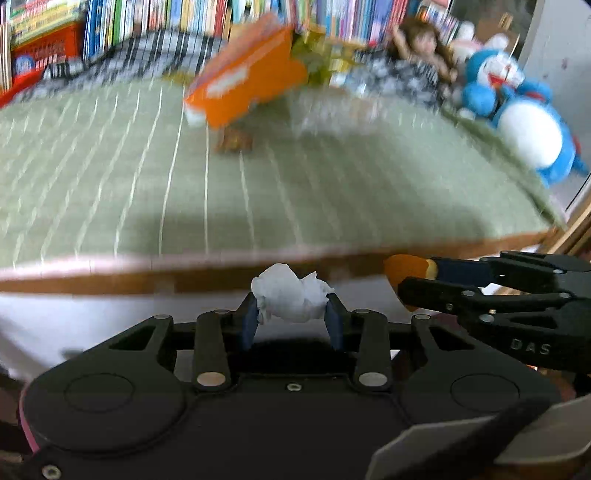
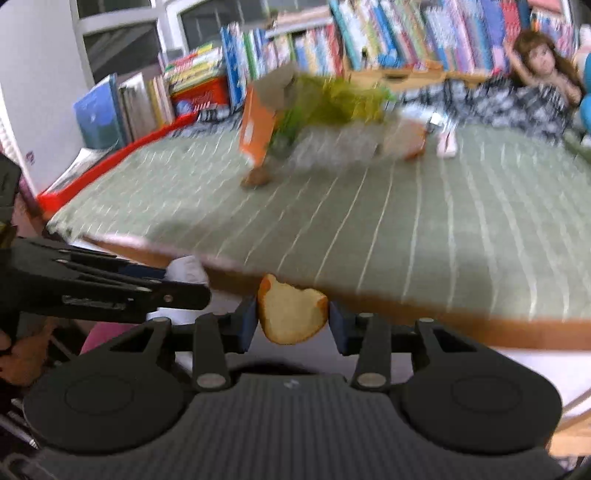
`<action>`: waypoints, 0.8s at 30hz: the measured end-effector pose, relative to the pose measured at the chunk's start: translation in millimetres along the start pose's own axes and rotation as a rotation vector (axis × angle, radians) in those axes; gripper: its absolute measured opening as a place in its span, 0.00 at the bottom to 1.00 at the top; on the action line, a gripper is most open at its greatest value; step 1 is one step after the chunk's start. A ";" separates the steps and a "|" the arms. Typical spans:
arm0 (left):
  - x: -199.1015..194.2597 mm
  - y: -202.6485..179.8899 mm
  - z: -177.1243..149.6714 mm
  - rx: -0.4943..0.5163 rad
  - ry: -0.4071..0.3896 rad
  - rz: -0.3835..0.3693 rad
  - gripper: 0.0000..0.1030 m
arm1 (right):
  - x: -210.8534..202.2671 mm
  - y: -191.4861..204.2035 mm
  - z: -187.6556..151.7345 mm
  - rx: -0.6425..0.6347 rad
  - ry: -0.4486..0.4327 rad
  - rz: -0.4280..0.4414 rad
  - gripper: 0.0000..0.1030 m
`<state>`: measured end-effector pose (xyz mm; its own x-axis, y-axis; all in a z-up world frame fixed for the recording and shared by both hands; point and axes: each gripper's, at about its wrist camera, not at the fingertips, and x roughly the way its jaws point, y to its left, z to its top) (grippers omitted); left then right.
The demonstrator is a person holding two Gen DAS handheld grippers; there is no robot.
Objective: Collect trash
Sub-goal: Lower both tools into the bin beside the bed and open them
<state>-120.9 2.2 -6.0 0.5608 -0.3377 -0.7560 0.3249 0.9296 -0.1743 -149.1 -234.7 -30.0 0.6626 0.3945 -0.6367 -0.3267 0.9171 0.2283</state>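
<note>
"DAS" in raised letters on the right tongs (image 1: 410, 286), seen from the left wrist. Book spines and box print too blurred to read.

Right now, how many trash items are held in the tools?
2. Crumpled white tissue in the left tool; bread piece in the right tool. More litter sits blurred on the green mat.

Orange box (image 1: 247, 81) motion-blurred; green clutter (image 2: 332, 99) beside it indistinct.

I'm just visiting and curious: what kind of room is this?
Probably a child's bedroom or playroom: rows of colourful books, a blue-and-white plush cat toy and a long-haired doll edge a green striped mat.
</note>
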 end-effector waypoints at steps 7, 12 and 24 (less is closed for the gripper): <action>41.3 8.3 -29.2 -0.024 0.161 0.040 0.35 | 32.1 -0.1 -28.4 0.017 0.149 0.007 0.45; 70.6 16.8 -46.5 -0.060 0.265 0.048 0.36 | 52.7 -3.5 -46.1 0.037 0.237 0.003 0.47; 96.4 22.0 -59.7 -0.059 0.356 0.084 0.39 | 71.8 -5.0 -58.6 0.043 0.308 -0.006 0.57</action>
<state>-105.1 -1.1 -120.4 0.2797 -0.1972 -0.9396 0.2386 0.9623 -0.1309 -139.4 -214.3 -120.0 0.4268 0.3595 -0.8298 -0.2903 0.9235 0.2507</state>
